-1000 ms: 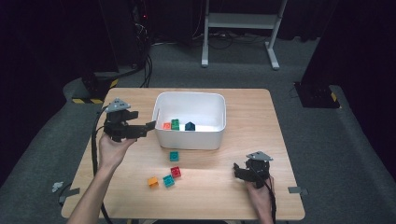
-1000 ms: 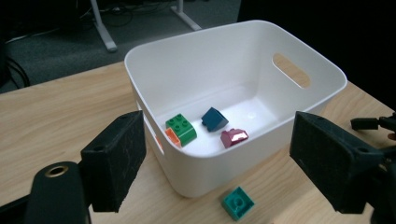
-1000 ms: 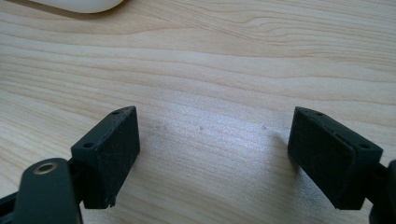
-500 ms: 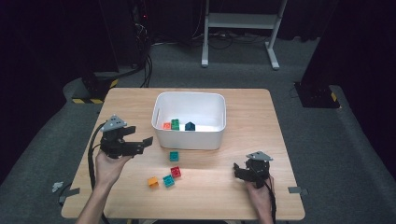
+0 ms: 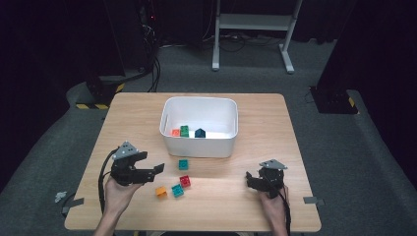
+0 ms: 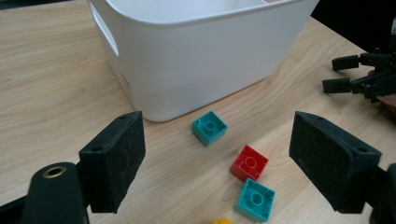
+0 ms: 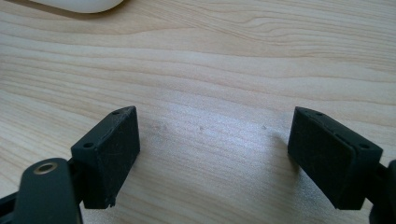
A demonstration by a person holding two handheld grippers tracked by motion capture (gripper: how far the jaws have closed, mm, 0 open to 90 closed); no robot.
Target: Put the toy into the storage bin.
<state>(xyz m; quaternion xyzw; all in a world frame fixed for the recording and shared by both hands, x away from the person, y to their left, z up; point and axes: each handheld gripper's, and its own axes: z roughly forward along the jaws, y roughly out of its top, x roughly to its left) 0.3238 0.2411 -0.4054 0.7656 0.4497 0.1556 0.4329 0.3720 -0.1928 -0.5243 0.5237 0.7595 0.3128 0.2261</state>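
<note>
Four loose bricks lie on the wooden table in front of a white bin: a teal brick, a red brick, a second teal brick and an orange brick. My left gripper is open just left of them, its jaws pointing at them with nothing between. My right gripper is open low over bare wood at the near right.
Inside the bin lie an orange-red brick, a green brick and a dark blue brick. The bin's wall stands close behind the loose bricks. Table edges drop to grey floor all round.
My left gripper has moved from beside the bin's left wall toward the near edge, down to the loose bricks. The right gripper has stayed still.
</note>
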